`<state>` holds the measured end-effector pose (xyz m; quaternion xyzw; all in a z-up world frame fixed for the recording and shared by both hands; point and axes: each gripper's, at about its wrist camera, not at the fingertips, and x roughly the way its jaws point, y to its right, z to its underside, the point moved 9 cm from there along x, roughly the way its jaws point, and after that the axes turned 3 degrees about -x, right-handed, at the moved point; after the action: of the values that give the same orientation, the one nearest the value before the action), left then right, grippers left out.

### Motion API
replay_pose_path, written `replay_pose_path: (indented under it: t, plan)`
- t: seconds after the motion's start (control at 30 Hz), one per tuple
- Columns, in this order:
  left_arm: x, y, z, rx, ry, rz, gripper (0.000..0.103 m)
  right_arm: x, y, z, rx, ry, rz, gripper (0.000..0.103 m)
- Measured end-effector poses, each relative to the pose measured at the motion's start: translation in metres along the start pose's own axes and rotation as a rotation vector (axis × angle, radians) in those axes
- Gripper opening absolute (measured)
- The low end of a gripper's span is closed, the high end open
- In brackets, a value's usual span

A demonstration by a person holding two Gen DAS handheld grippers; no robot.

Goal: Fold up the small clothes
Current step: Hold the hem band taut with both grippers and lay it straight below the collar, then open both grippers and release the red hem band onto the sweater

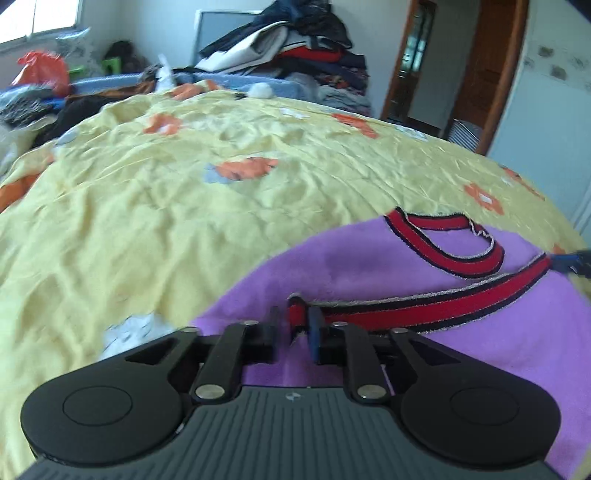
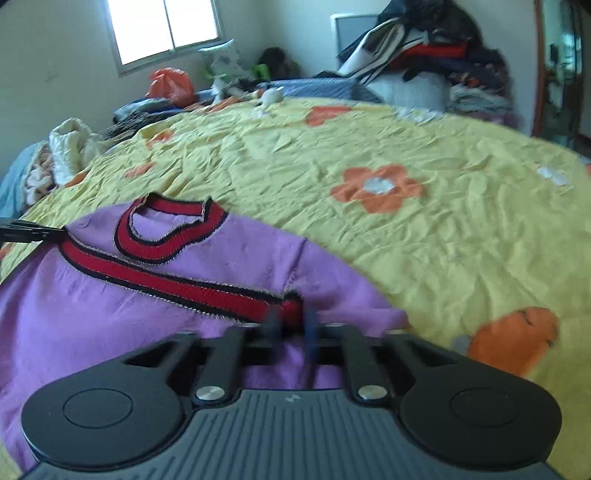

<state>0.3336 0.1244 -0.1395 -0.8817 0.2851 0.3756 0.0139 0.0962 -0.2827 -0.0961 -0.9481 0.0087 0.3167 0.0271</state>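
Surface: yellow flowered bedspread (image 2: 369, 229) is covering the bed, creased.
Room: window (image 2: 166, 26) is glowing; clothes pile (image 2: 436, 48) is sitting at the far edge.
Sweater: purple sweater (image 2: 110, 314) is lying at the near edge.
Jaws: left gripper (image 1: 295, 325) and right gripper (image 2: 291, 328) are straddling its red band (image 2: 207, 291), slightly parted, grip unclear.
Writing: none readable.

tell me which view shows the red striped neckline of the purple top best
The right wrist view: the neckline of the purple top lies there as a whole loop, fairly sharp. The left wrist view also shows the neckline, but further toward the frame's right edge and more stretched by the lens.
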Motion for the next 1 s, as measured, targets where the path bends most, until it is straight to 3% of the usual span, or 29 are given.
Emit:
replay_pose_path:
  t: [0.03,0.07,0.1,0.17,0.2,0.43,0.5,0.53,0.57,0.6,0.63,0.7,0.83,0.9,0.97,1.0]
  plan:
    - [-0.014,-0.003,0.001,-0.023,0.014,0.007,0.039,-0.018,-0.004,0.002,0.005,0.031,-0.007,0.095]
    - [-0.030,-0.003,0.003,-0.041,0.035,0.031,0.046,-0.040,-0.009,0.006,0.006,0.075,-0.025,0.098]
    - [-0.047,-0.002,0.007,-0.063,0.040,0.062,0.052,-0.060,-0.014,0.013,0.017,0.099,-0.049,0.098]
    - [-0.082,0.008,0.021,-0.093,0.060,0.131,0.082,-0.094,-0.023,0.032,0.065,0.121,-0.068,0.098]
    - [-0.097,0.013,0.031,-0.105,0.066,0.162,0.089,-0.108,-0.028,0.043,0.083,0.134,-0.092,0.098]
    - [-0.121,0.044,0.105,-0.218,-0.069,0.276,0.100,-0.130,-0.045,0.101,0.220,0.111,-0.173,0.097]
    - [-0.113,0.045,0.119,-0.270,-0.107,0.285,0.097,-0.126,-0.054,0.107,0.212,0.103,-0.194,0.093]
    - [-0.106,0.045,0.125,-0.291,-0.130,0.301,0.086,-0.120,-0.059,0.110,0.215,0.081,-0.206,0.072]
    - [-0.100,0.047,0.129,-0.301,-0.151,0.306,0.052,-0.112,-0.061,0.113,0.219,0.044,-0.207,0.022]
    - [-0.093,0.048,0.132,-0.298,-0.182,0.299,0.028,-0.105,-0.065,0.115,0.214,0.019,-0.221,0.004]
    - [-0.087,0.044,0.131,-0.290,-0.202,0.279,0.011,-0.104,-0.071,0.117,0.198,0.011,-0.235,0.005]
    - [-0.083,0.037,0.123,-0.283,-0.221,0.269,0.011,-0.107,-0.073,0.110,0.196,0.011,-0.248,0.005]
    - [-0.088,0.028,0.111,-0.115,-0.242,0.166,0.009,-0.137,-0.064,0.085,0.123,0.059,-0.203,0.005]
    - [-0.083,0.023,0.116,-0.009,-0.258,0.096,0.013,-0.130,-0.055,0.096,0.095,-0.001,-0.149,0.005]
    - [-0.084,0.020,0.116,-0.011,-0.266,0.111,0.014,-0.110,-0.049,0.119,0.055,-0.123,-0.101,0.008]
    - [-0.086,0.019,0.114,0.000,-0.264,0.096,0.015,-0.109,-0.047,0.123,0.082,-0.129,-0.121,0.007]
